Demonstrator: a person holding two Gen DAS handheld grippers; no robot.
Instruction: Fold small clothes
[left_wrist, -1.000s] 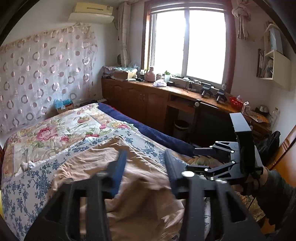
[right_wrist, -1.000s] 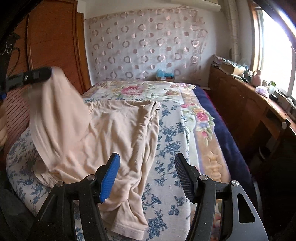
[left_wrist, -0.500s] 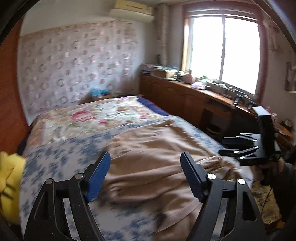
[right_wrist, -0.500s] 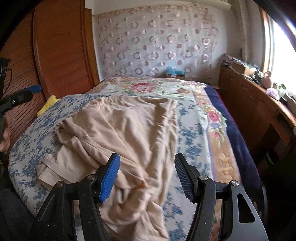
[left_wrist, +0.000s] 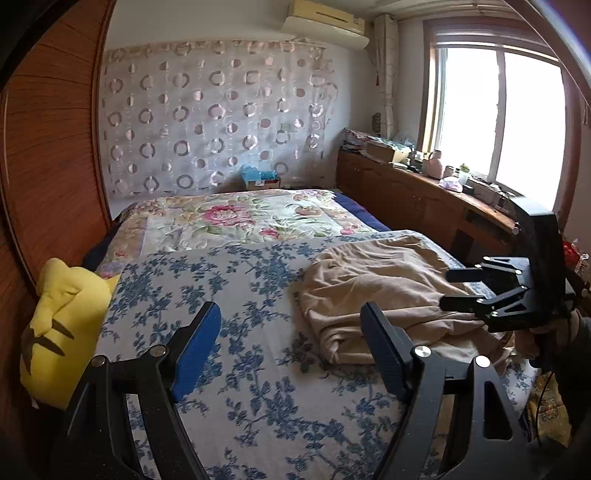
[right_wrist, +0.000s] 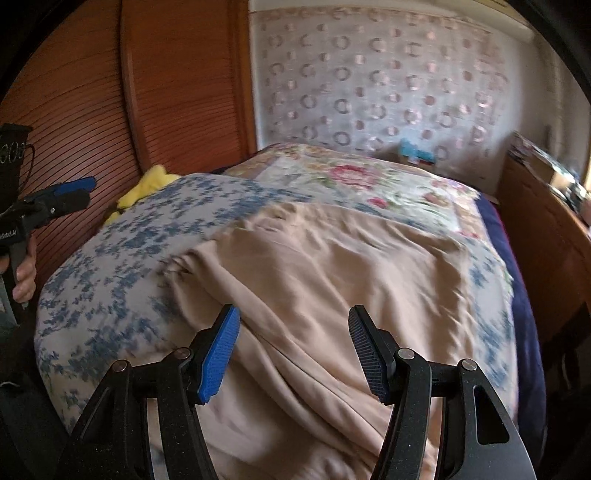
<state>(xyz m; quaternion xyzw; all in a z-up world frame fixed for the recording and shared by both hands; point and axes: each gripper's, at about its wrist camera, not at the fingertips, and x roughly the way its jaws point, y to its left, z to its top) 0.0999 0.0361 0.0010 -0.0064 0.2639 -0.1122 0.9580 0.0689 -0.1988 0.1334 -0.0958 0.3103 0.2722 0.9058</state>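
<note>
A beige garment lies crumpled on the blue-flowered sheet, one part folded over the rest. My left gripper hangs open over bare sheet, left of the garment, with nothing between its fingers. In the right wrist view the garment spreads wide and blurred under my right gripper, which is open just above the cloth without pinching it. The right gripper also shows at the garment's right edge. The left gripper shows at the far left, off the bed's side.
A yellow plush cushion leans on the wooden wardrobe at the bed's left. A floral quilt covers the far half of the bed. A cluttered wooden cabinet runs under the window on the right. A hand grips the left tool.
The left gripper opened, let go of the raised cloth and swung left over bare sheet. The garment dropped flat onto the bed. The right gripper moved in over it.
</note>
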